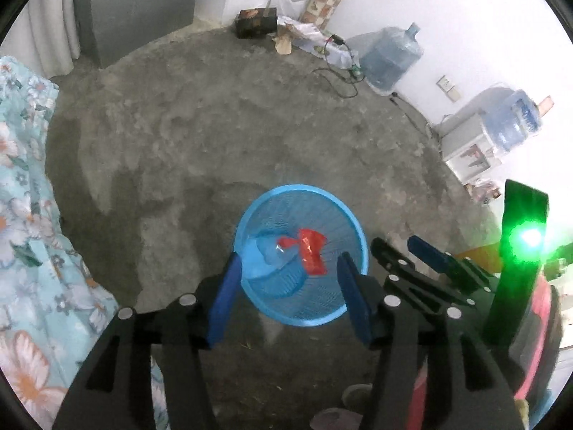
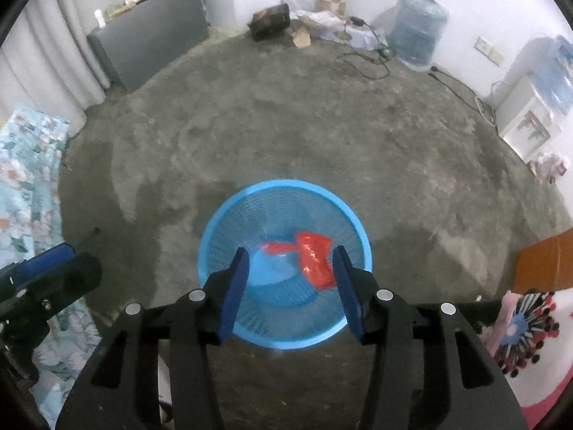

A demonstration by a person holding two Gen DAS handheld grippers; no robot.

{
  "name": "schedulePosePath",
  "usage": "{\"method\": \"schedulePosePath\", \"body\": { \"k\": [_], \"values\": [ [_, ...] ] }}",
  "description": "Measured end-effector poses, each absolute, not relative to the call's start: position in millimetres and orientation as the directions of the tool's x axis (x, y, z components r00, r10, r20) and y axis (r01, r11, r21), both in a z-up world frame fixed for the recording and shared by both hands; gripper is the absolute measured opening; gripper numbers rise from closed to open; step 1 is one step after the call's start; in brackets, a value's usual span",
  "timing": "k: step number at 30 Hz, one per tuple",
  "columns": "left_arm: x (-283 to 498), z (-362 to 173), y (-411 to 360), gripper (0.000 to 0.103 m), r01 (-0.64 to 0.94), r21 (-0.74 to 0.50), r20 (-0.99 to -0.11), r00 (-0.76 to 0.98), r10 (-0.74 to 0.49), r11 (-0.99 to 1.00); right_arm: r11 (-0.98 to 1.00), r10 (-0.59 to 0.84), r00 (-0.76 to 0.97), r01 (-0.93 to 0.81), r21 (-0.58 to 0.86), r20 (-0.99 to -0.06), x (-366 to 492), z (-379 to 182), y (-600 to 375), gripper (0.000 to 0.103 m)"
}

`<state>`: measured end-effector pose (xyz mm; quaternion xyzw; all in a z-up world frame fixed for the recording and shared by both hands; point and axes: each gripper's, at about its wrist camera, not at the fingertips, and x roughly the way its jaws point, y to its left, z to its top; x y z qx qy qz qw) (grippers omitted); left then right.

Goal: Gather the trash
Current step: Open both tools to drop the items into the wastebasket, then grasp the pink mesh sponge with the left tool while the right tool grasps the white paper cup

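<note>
A blue mesh trash basket point(image 1: 283, 195) stands on the concrete floor, seen also in the right wrist view point(image 2: 229, 211). Inside it lie a red plastic wrapper point(image 1: 313, 254) point(image 2: 315, 263) and a clear plastic piece with a red bit point(image 1: 277, 249) point(image 2: 274, 249). My left gripper point(image 1: 288, 274) is open and empty above the basket's near side. My right gripper point(image 2: 292, 267) is open and empty above the basket. The right gripper shows in the left wrist view point(image 1: 397, 247), and the left gripper's blue finger shows at the left edge of the right wrist view point(image 2: 46, 256).
A floral bed sheet point(image 1: 25, 215) lies on the left. A grey cabinet point(image 2: 150, 32) stands at the back left. Water jugs point(image 2: 419, 32), cables point(image 2: 369, 61), a dark box point(image 2: 270, 19) and a water dispenser point(image 2: 530, 122) line the back wall. An orange box point(image 2: 546, 261) sits right.
</note>
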<state>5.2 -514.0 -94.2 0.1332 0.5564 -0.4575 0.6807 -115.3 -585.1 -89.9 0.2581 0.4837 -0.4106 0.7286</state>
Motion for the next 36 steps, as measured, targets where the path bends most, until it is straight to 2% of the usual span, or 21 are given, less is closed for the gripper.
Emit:
{"method": "schedulePosePath", "body": {
  "k": [4,9,13,16,21,27,32,36],
  "values": [
    [7.0,-62.1,-480.0,0.055,0.766,-0.369,-0.849,-0.047,-0.527,0.527,0.59,-0.398,0.285,0.808,-0.006,-0.872,-109.1,-56.5,-560.2,0.062],
    [10.6,-10.1,-407.7,0.059,0.764,-0.402,-0.772,0.013,-0.636,0.504,0.688,-0.478,0.438,0.726,-0.015,-0.761,-99.0,11.5,-501.5,0.094],
    [18.7,25.8,-337.6,0.065,0.754,-0.403,-0.721,0.086,-0.688,0.518,0.751,-0.502,0.538,0.66,-0.033,-0.677,-88.3,56.3,-453.7,0.095],
    [29.4,49.0,-273.6,0.072,0.722,-0.416,-0.676,0.161,-0.719,0.553,0.819,-0.433,0.626,0.574,0.007,-0.649,-76.5,80.7,-420.0,0.095],
    [49.0,74.1,-170.9,0.08,0.661,-0.419,-0.612,0.302,-0.731,0.623,0.886,-0.311,0.702,0.459,0.072,-0.641,-51.2,98.7,-381.2,0.095],
    [89.5,107.5,-65.5,0.092,0.549,-0.417,-0.572,0.461,-0.678,0.725,0.946,-0.169,0.75,0.306,0.109,-0.639,-4.5,114.0,-339.8,0.095],
    [161.1,138.6,-28.4,0.096,0.426,-0.502,-0.591,0.467,-0.658,0.753,0.961,-0.097,0.734,0.246,0.13,-0.672,48.2,116.3,-331.9,0.095],
    [225.2,135.6,-37.5,0.096,0.348,-0.533,-0.666,0.389,-0.636,0.771,0.906,0.073,0.715,0.243,0.345,-0.695,92.3,105.3,-356.8,0.095]
  ]
}}
